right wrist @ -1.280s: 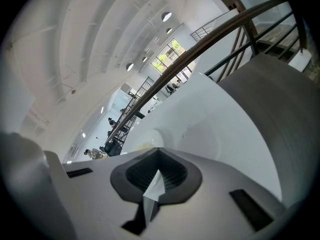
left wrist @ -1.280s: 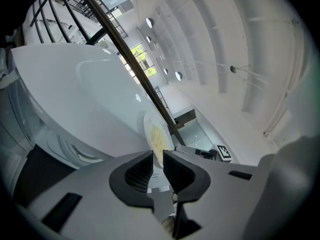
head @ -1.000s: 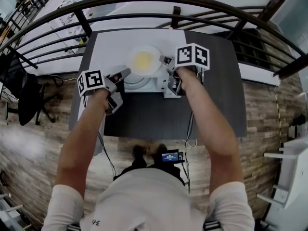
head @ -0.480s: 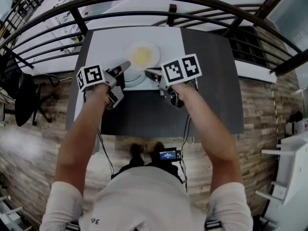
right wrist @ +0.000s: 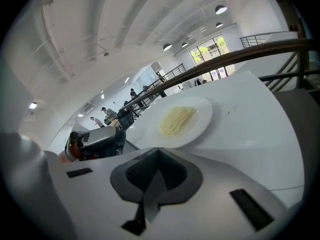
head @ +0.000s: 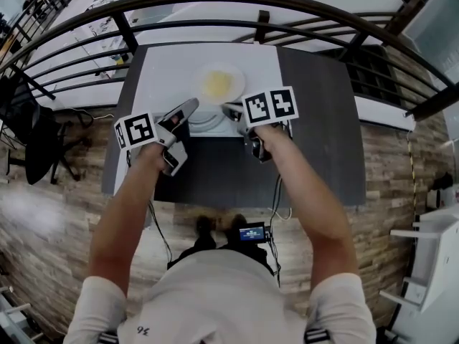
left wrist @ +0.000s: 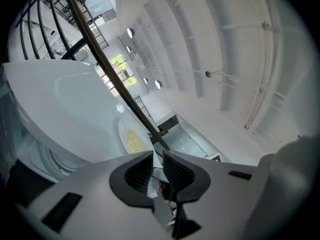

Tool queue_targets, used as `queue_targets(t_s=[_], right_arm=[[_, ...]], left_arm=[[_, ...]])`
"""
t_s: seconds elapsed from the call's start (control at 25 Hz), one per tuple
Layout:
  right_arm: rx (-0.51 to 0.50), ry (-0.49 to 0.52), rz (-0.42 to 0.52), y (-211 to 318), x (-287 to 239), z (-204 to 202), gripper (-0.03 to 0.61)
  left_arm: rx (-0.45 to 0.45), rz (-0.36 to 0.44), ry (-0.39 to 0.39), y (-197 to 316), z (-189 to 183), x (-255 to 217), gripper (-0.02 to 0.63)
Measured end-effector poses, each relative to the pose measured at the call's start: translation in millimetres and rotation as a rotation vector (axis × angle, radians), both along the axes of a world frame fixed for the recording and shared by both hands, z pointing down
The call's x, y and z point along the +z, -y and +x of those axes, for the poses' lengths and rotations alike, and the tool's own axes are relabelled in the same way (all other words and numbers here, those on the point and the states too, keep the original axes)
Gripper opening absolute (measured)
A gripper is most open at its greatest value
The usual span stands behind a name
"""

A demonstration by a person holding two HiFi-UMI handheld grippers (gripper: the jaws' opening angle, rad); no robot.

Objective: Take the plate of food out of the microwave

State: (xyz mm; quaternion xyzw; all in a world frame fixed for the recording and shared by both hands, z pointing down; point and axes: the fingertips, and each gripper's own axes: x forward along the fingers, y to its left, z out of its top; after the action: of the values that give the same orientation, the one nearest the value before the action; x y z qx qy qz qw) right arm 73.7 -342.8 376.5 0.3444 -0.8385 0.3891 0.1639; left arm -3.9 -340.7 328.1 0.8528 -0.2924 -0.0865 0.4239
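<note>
We have pulled our right gripper (head: 229, 110) off the plate of noodles (head: 219, 83), jaws shut and empty; our left gripper (head: 188, 107) is narrowly apart, empty. The plate rests atop the microwave (head: 161, 70), so the job looks done.

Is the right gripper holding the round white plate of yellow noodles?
No, the round white plate of yellow noodles lies alone on the white surface, ahead of the right gripper, whose jaws are together on nothing.
</note>
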Motion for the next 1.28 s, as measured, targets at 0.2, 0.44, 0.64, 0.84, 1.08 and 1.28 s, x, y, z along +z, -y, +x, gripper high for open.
queue_targets(t_s=[0.2,0.44,0.64,0.84,1.08,1.28], right_arm=[[0.022,0.028,0.039,-4.0,-10.5,3.3,0.002],[0.055,0.059,0.088,-15.5,-28.0,12.3,0.002],[0.079,0.078,0.109,-24.6,-35.3,17.8,0.002],[0.109,0.095,0.126,-32.4,-38.7,25.5,0.0],[0.152,0.103,0.161,-45.5,-46.2,36.7,0.0],[0.175,0.101,0.189,-60.4,-52.2,44.3,0.002]], left_arm=[[-0.032,0.034,0.037,-11.2,-4.2,-5.7,0.046],[0.021,0.059,0.028,-34.0,12.0,-9.9,0.046],[0.06,0.088,0.046,-46.5,20.4,-13.0,0.044],[0.094,0.101,0.063,-56.4,27.0,-9.5,0.044],[0.12,0.165,0.058,-73.4,31.7,-18.3,0.044],[0.119,0.201,0.088,-89.2,30.8,-24.6,0.044]])
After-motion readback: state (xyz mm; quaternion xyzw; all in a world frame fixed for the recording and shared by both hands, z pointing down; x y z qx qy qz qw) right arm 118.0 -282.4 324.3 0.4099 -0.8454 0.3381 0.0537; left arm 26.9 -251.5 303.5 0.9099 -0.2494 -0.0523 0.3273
